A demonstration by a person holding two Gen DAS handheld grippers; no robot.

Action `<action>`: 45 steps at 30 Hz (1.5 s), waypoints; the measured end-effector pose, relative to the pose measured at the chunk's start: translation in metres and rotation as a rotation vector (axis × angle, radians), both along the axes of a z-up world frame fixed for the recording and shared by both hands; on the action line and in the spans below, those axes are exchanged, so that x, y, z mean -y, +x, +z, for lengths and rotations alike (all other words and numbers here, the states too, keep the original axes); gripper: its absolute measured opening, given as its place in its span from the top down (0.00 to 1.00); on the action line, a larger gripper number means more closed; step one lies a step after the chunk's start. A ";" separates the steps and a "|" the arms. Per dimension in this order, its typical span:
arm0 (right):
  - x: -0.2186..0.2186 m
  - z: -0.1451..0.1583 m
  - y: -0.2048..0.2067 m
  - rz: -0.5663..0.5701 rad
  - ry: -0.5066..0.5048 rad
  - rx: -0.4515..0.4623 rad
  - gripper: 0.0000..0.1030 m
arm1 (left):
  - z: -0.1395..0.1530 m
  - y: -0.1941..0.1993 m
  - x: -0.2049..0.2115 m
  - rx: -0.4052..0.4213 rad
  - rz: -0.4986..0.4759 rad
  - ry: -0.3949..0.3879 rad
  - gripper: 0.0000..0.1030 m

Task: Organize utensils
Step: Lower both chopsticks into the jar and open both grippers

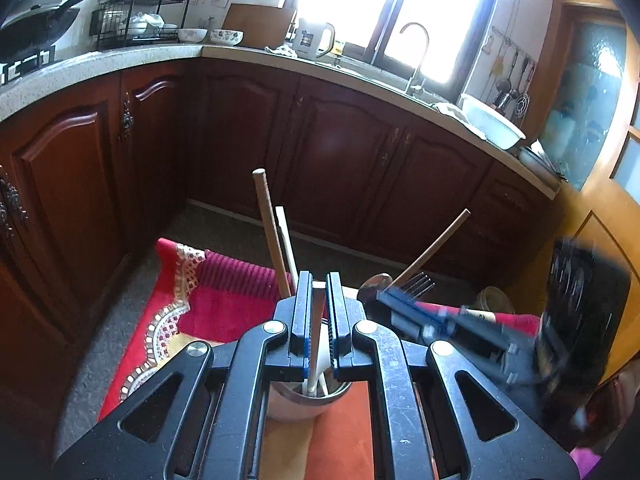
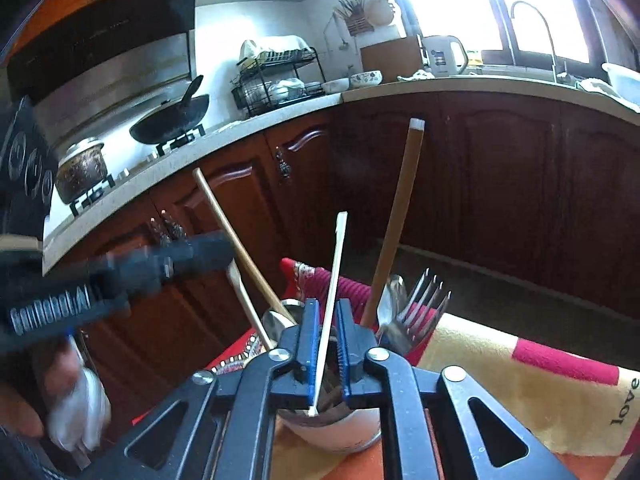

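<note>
White chopstick (image 2: 330, 308) is being kept loosely between the slightly parted right tongs (image 2: 328, 320) over the cup (image 2: 340, 432), another (image 1: 318, 332) is being pinched by the left tongs (image 1: 319, 300); slipping outside the rim is being risked.

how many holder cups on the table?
2. One cup sits under the left gripper; the other cup sits under the right gripper, with forks. More may be hidden.
</note>
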State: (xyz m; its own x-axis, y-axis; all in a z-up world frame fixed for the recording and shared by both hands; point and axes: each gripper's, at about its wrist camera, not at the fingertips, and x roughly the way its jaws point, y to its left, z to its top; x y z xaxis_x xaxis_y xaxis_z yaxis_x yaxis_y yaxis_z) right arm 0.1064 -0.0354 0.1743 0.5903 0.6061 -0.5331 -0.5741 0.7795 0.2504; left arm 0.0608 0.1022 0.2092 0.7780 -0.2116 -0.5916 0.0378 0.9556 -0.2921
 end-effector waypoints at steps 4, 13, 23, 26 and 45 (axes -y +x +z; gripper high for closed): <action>-0.016 0.022 0.028 0.027 0.019 -0.044 0.78 | -0.002 -0.002 -0.005 -0.005 0.004 -0.010 0.95; -0.086 0.015 0.101 0.000 -0.192 -0.186 0.60 | -0.004 -0.006 -0.017 -0.008 -0.006 -0.051 0.95; -0.065 0.048 0.090 0.059 -0.123 -0.133 0.59 | -0.008 -0.003 -0.026 -0.010 -0.019 -0.078 0.95; -0.071 0.052 0.095 0.051 -0.182 -0.140 0.59 | -0.008 -0.002 -0.025 -0.013 -0.020 -0.084 0.95; -0.096 0.009 0.122 0.027 -0.299 -0.176 0.93 | -0.010 -0.004 -0.031 -0.010 -0.009 -0.098 0.95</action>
